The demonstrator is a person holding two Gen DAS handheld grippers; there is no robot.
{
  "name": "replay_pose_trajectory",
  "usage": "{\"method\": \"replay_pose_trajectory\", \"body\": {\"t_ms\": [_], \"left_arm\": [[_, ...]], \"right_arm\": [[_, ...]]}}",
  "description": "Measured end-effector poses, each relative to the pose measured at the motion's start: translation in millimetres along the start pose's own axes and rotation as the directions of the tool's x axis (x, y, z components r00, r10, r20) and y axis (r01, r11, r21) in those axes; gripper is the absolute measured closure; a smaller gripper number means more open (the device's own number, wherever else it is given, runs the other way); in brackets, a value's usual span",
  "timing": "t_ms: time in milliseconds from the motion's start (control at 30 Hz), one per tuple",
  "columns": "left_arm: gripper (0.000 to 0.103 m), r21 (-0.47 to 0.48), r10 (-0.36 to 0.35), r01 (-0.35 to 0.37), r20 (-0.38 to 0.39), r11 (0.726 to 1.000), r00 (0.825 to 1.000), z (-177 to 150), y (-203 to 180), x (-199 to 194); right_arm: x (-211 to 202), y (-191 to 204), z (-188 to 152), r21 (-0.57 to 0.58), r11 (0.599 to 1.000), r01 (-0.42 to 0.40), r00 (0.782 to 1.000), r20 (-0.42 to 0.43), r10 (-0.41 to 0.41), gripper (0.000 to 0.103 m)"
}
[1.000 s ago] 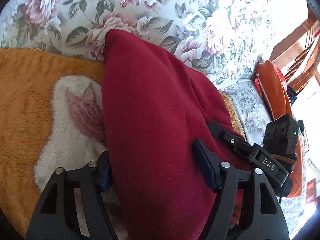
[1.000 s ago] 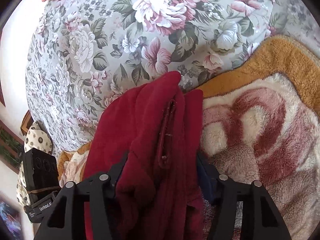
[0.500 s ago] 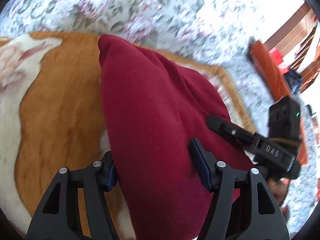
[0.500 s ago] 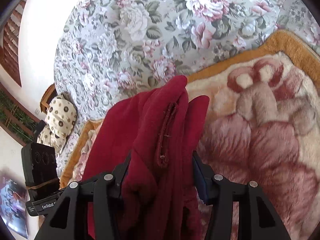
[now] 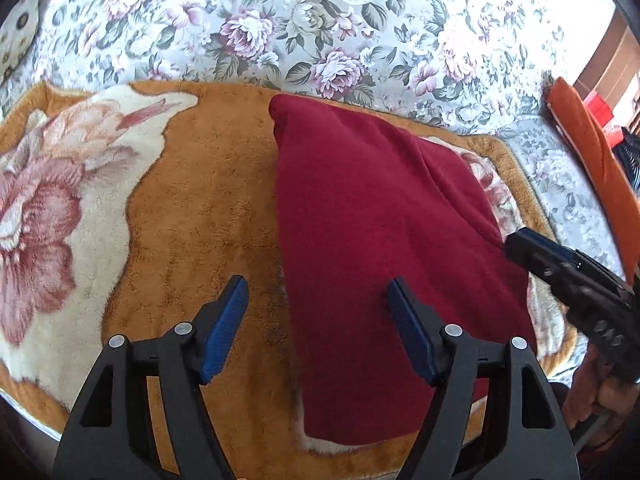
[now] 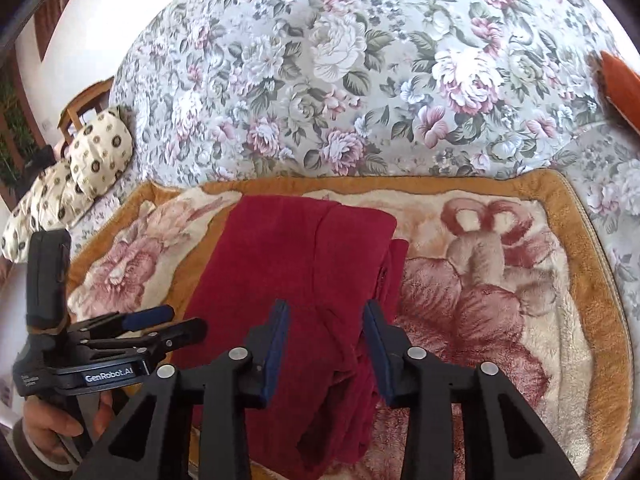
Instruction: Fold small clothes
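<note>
Garment [image 5: 372, 216] lies folded on blanket [image 5: 200, 208]. Blanket lies on bedspread [image 6: 360, 80]. Pillows [image 6: 76, 172] lie at bedspread's left edge, well apart from garment.

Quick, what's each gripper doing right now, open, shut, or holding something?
Left gripper: open, jaws just opened wider, holding nothing.
Right gripper: open, jaws just closing, red garment below, not gripped.

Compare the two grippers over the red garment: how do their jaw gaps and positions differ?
The left gripper stands wider than the right gripper, whose jaws have just been closing. The left straddles the red garment's left edge; the right sits over its bunched right side. Neither grips it.
</note>
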State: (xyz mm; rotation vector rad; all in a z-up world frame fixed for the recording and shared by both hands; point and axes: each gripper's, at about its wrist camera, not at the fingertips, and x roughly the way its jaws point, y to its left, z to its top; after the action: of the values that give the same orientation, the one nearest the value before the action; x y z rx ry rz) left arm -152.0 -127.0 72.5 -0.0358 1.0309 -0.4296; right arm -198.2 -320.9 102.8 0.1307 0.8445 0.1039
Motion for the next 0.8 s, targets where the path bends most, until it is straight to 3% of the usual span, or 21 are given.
{"method": "replay_pose_trajectory", "body": {"t_ms": [133,233,500,667,800], "left_arm": [[0.03,0.055,0.035,-0.036,0.013,0.998,0.999,1.7,-9.8,7.8],[0.029,0.053,0.04,-0.04,0.009,0.998,0.999,3.5,-13.6,13.7],[0.03,0.054,0.06,-0.061,0.017,0.997,0.998,2.3,-15.2,10.6],[0.03,0.056,0.082,-0.084,0.035,0.995,0.996,-3.8,-16.3,4.6],[0.03,0.038,0.092,-0.094,0.048,0.995,0.995,-8.1,-15.4,-0.9]], "right_arm": [[35.7,-10.7,-7.1,-0.009,0.998,0.063,0.996,-0.066,-0.064,0.069],[48.8,-19.4,-7.7,0.005,0.998,0.059,0.995,-0.077,-0.058,0.069],[4.4,0.5,-7.4,-0.015,0.997,0.07,0.997,-0.03,-0.07,0.069],[-18.8,19.9,-24.7,-0.036,0.997,0.065,0.998,0.0,-0.065,0.069],[6.0,17.1,-44.0,-0.057,0.994,0.092,0.992,-0.082,-0.097,0.069]]}}
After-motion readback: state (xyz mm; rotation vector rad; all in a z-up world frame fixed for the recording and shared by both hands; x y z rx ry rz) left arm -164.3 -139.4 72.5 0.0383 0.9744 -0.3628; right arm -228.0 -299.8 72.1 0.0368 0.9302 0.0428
